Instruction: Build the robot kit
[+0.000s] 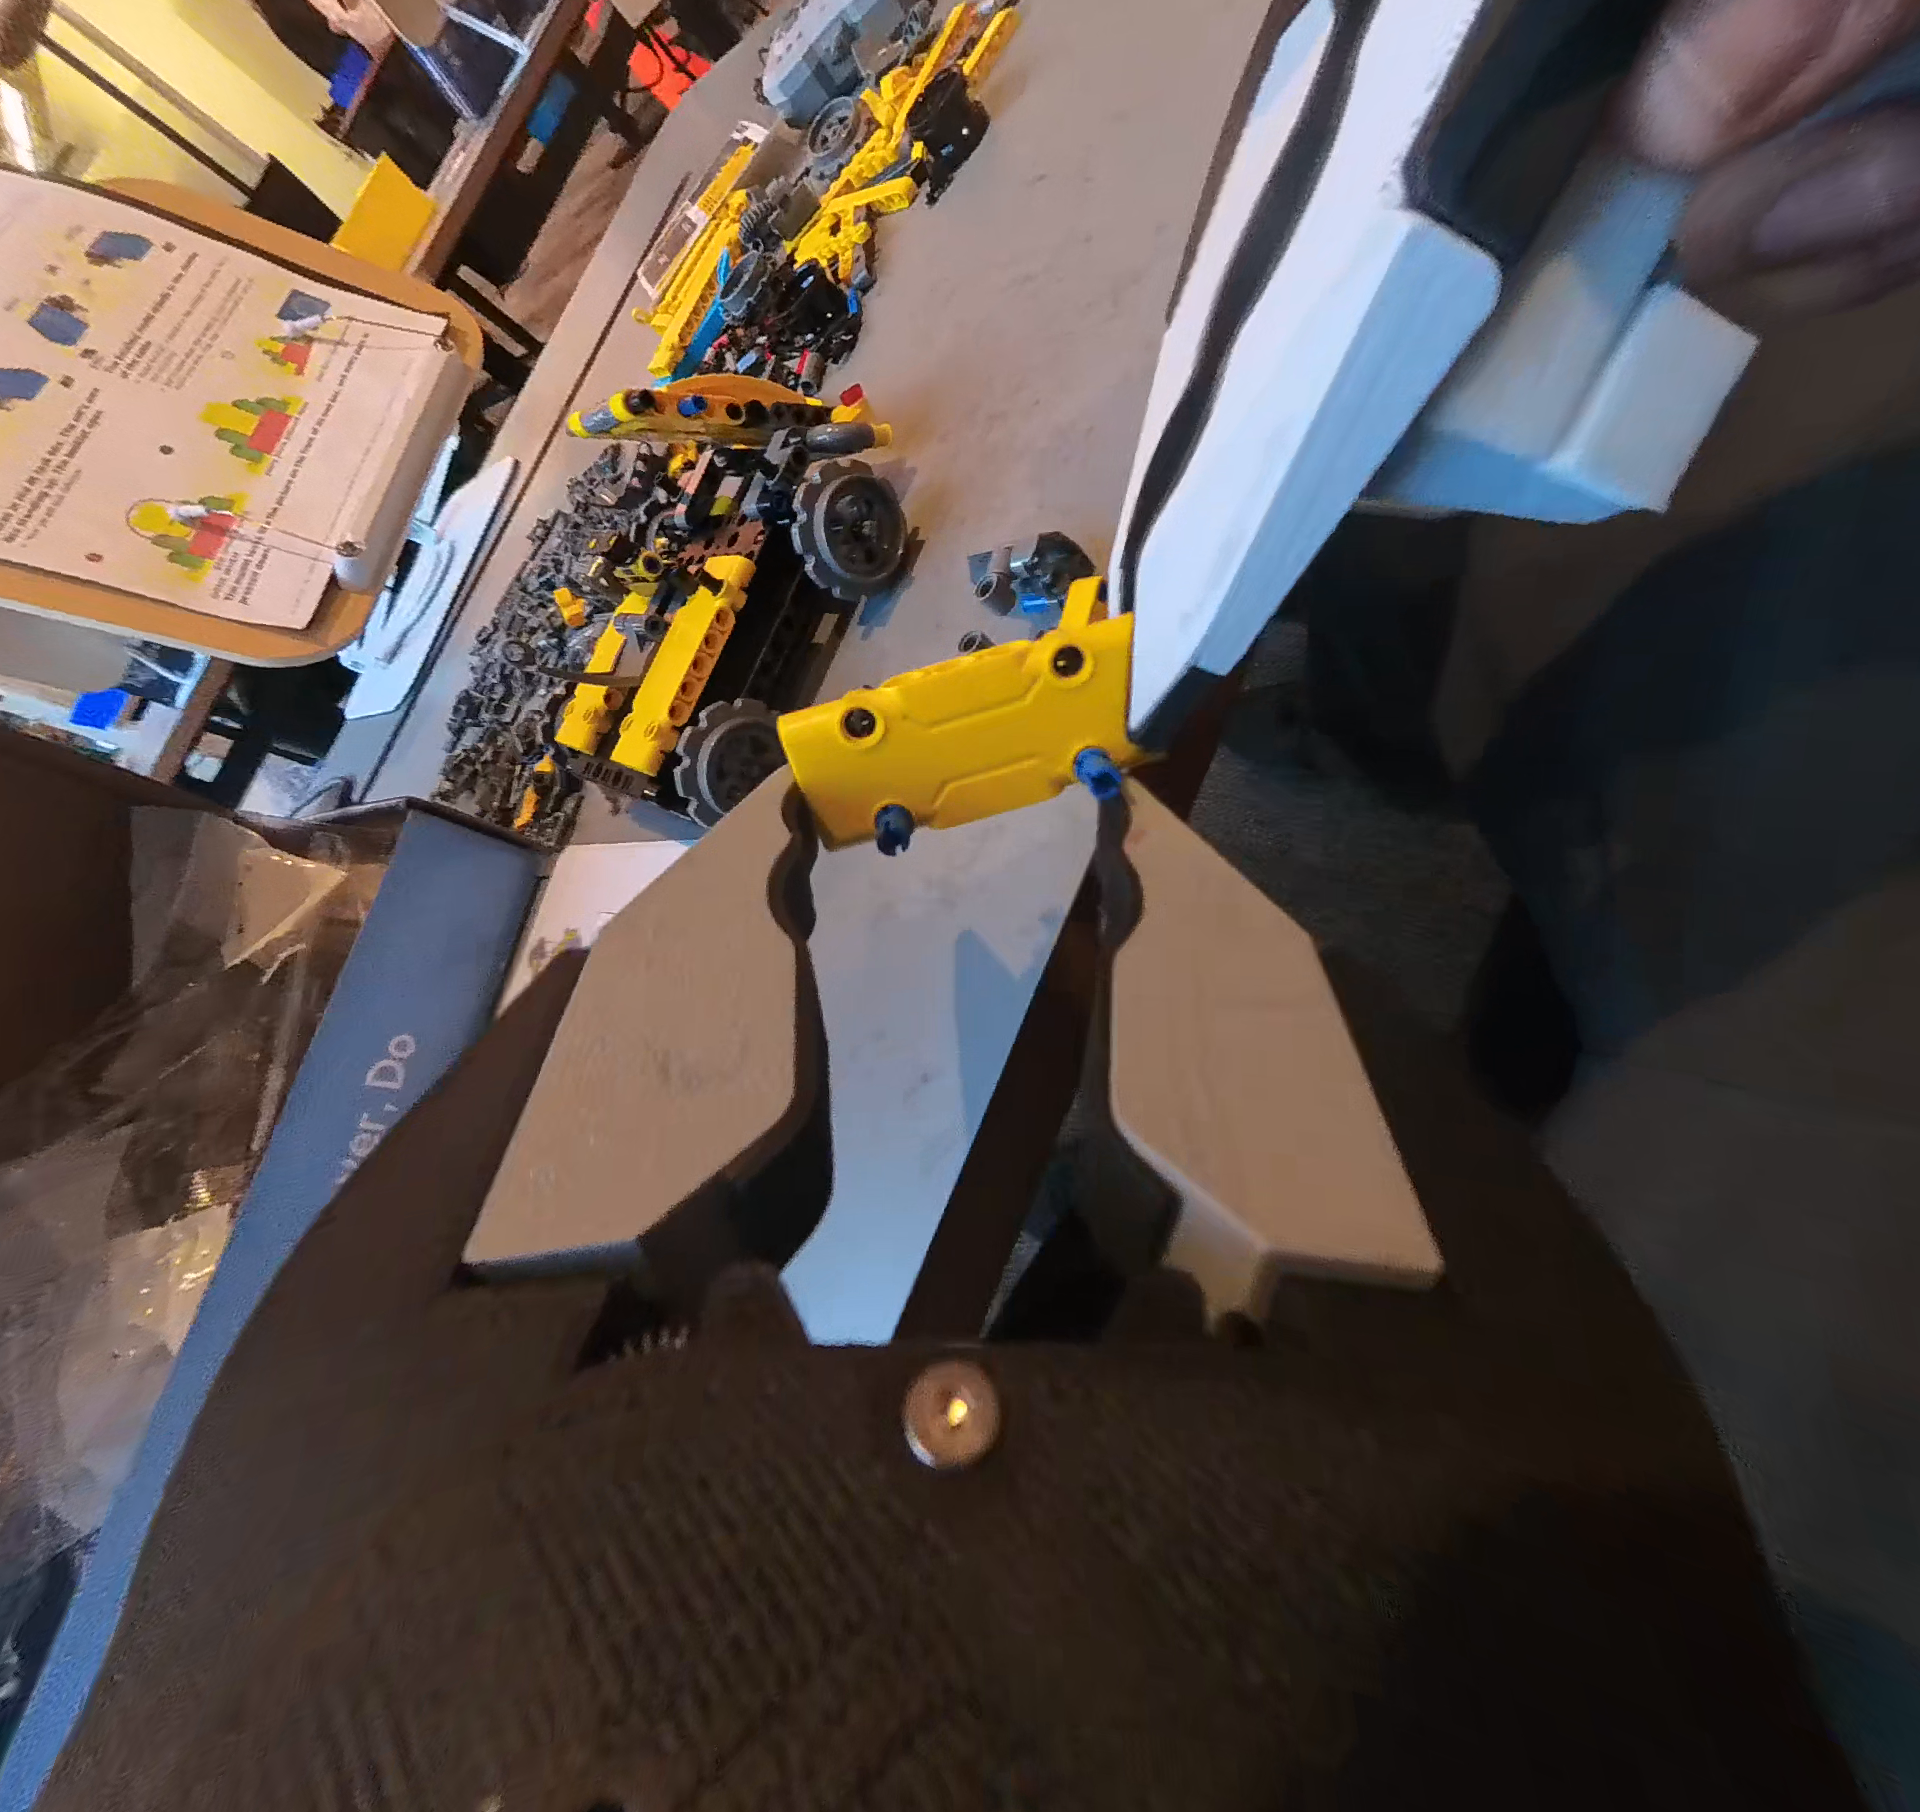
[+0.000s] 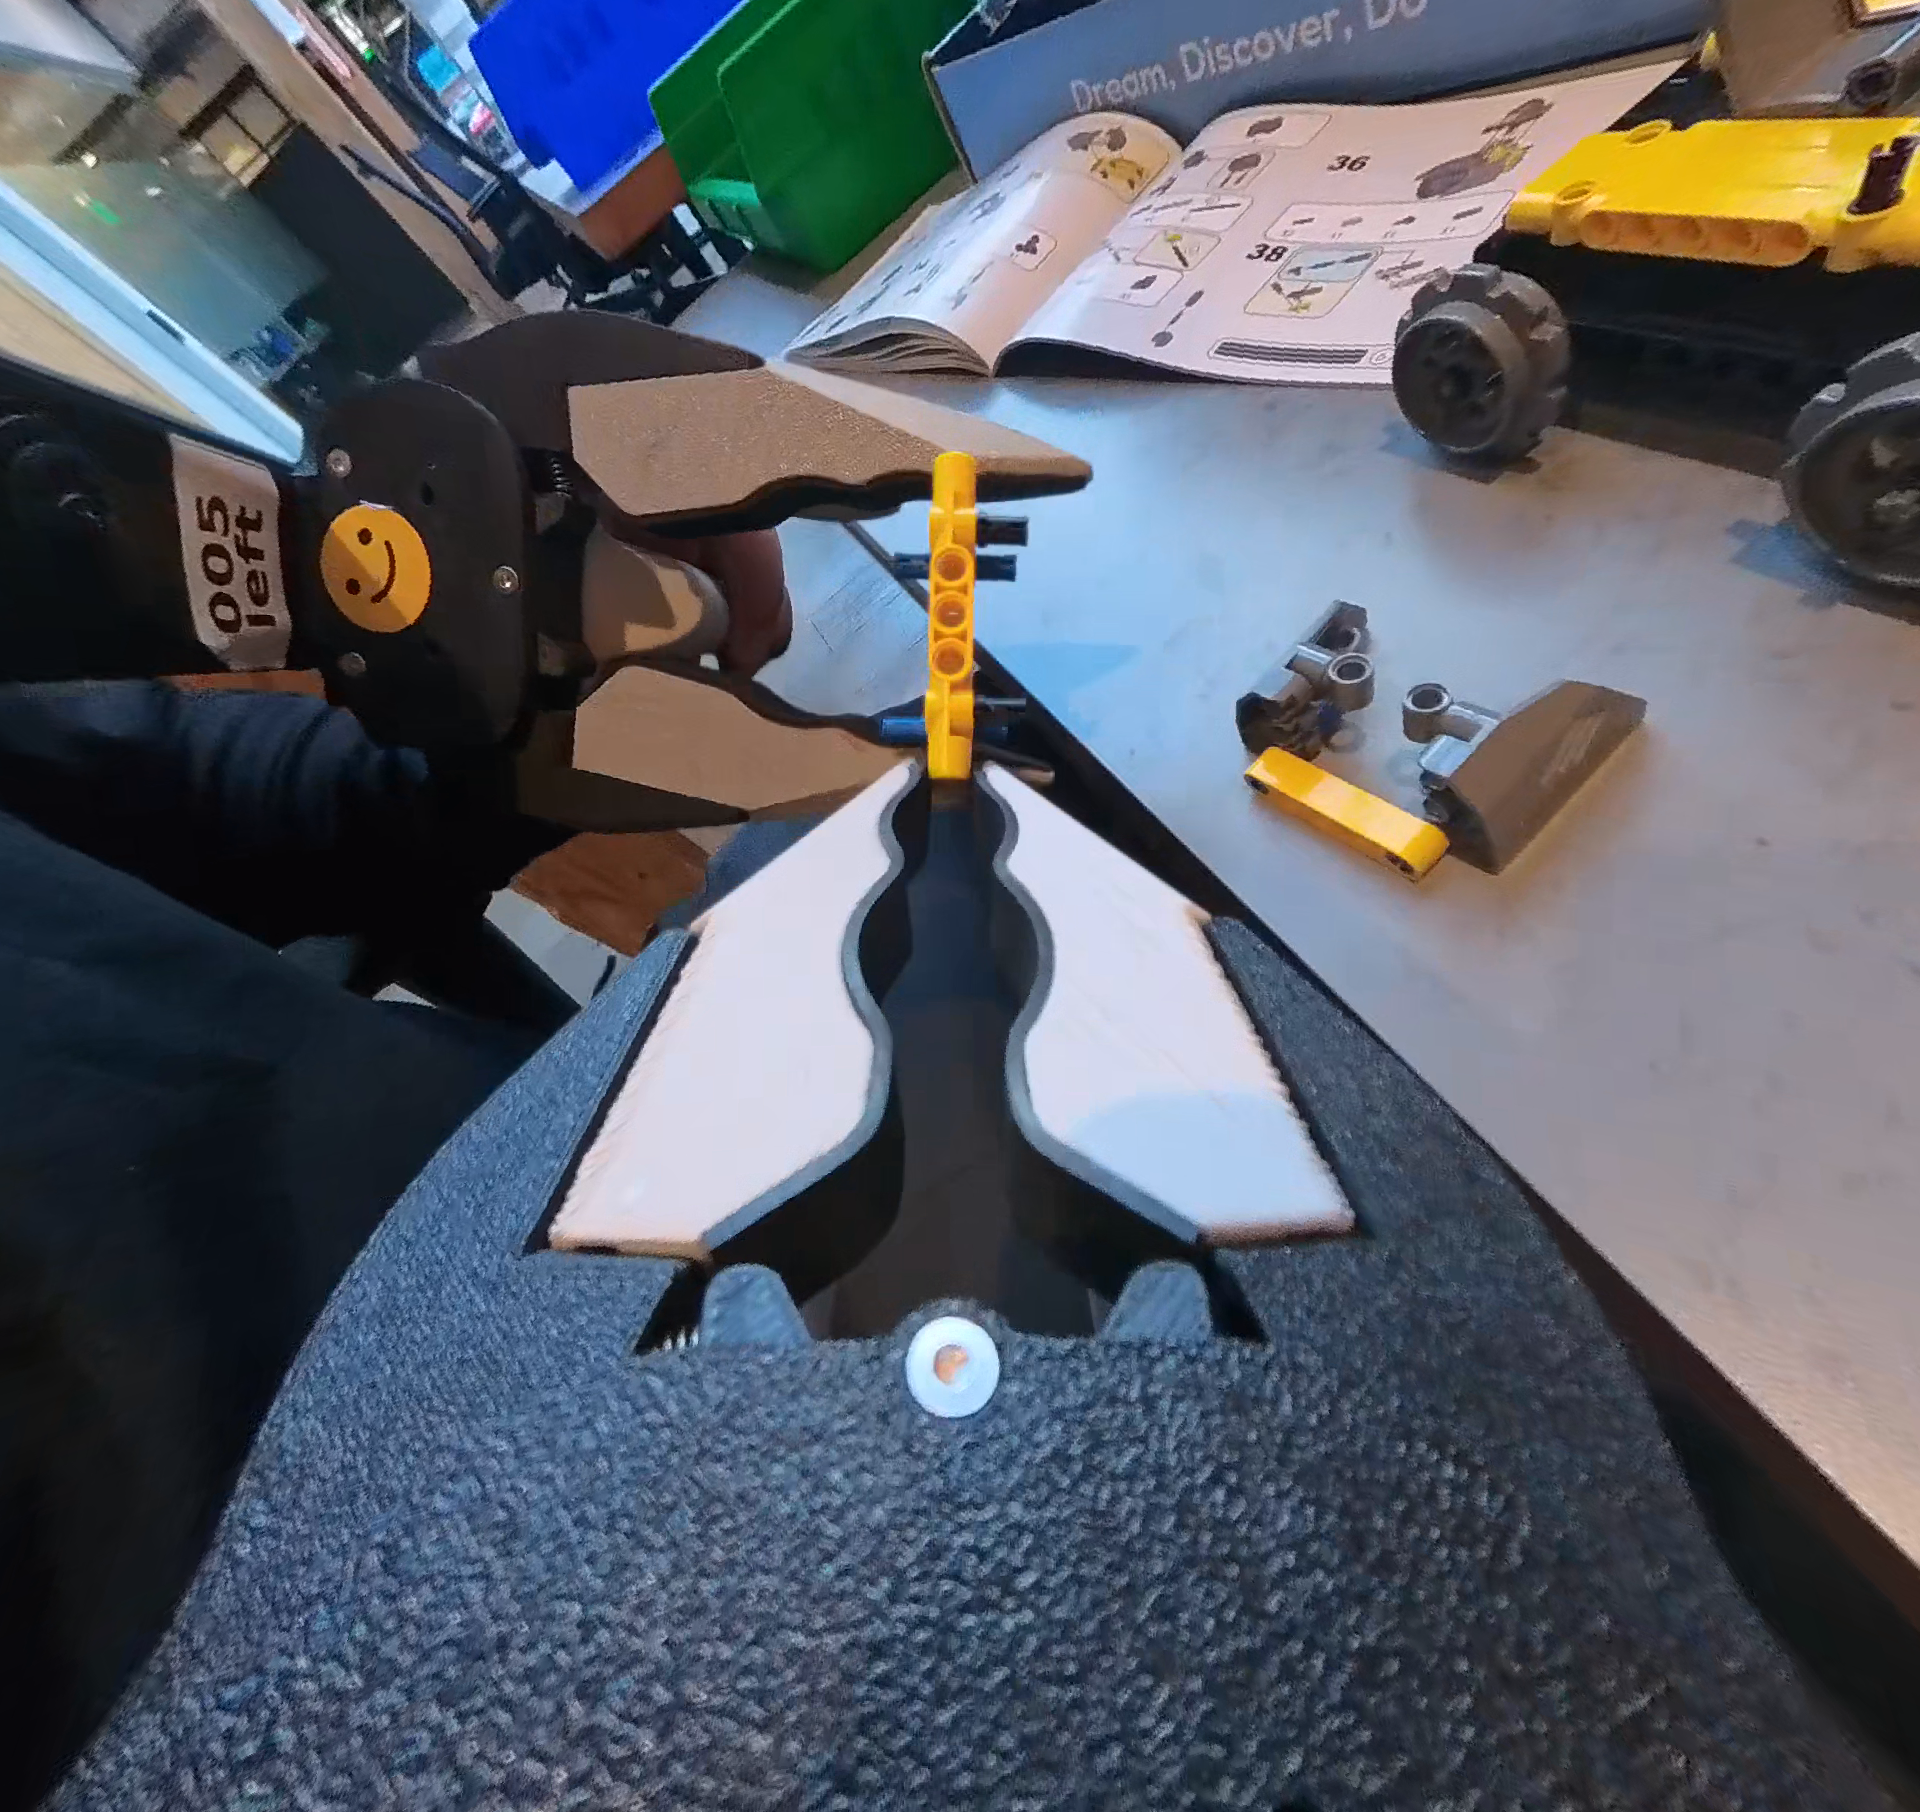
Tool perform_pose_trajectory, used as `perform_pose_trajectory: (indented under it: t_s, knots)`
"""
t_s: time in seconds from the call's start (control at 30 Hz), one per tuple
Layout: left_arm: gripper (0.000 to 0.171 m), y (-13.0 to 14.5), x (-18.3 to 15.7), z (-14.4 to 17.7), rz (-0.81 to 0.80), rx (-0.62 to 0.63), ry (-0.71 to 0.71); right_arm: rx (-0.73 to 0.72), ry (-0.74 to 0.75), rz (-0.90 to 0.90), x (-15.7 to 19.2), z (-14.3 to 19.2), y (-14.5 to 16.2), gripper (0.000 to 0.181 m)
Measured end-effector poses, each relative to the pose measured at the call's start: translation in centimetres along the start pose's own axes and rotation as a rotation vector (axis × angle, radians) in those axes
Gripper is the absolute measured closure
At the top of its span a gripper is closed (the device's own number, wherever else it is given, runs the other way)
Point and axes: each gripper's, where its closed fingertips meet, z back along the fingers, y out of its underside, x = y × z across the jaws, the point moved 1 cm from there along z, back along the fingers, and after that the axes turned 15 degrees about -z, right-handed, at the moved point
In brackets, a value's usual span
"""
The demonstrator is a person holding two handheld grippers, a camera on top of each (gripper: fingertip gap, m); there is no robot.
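Observation:
A yellow toy-brick panel (image 1: pixel 961 739) with blue pins is held in the air just off the table's front edge. My left gripper (image 1: pixel 951 806) is shut on it, one finger at each end. My right gripper (image 2: pixel 951 773) is nearly closed on the panel's end (image 2: pixel 951 609), which shows edge-on and upright in the right wrist view. In the left wrist view the right gripper (image 1: pixel 1132 708) comes in from the upper right and pinches the panel's right end. In the right wrist view the left gripper (image 2: pixel 987 609) reaches in from the left, fingers above and below the panel.
A grey table (image 2: pixel 1558 1035) carries a yellow and black wheeled model (image 1: pixel 717 619), an open instruction booklet (image 2: pixel 1195 235), a grey-blue box (image 2: pixel 1299 27) and a pile of small dark parts (image 1: pixel 520 640). A loose yellow beam (image 2: pixel 1345 812), grey connectors (image 2: pixel 1309 682) and a grey curved panel (image 2: pixel 1548 775) lie nearby. The grippers are tip to tip, or close to it.

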Motion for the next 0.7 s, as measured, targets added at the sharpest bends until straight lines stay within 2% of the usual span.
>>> perform_pose_trajectory:
  t_s: [0.07,0.33,0.57,0.7]
  knots:
    - [0.126,0.4,0.0,0.0,-0.020,0.021,0.000,0.025,-0.002,0.011,0.0,0.0,0.2,0.173]
    - [0.137,1.0,-0.9,-0.2,-0.024,0.033,0.049,0.115,0.103,0.185,-0.2,-0.5,0.9,0.172]
    - [0.140,1.1,-1.0,-0.2,-0.015,0.020,0.061,0.121,0.072,0.152,-0.3,-0.3,0.9,0.172]
    - [0.138,1.3,-1.6,-0.1,0.052,-0.015,0.149,0.112,0.067,0.130,-0.6,0.0,0.8,0.172]
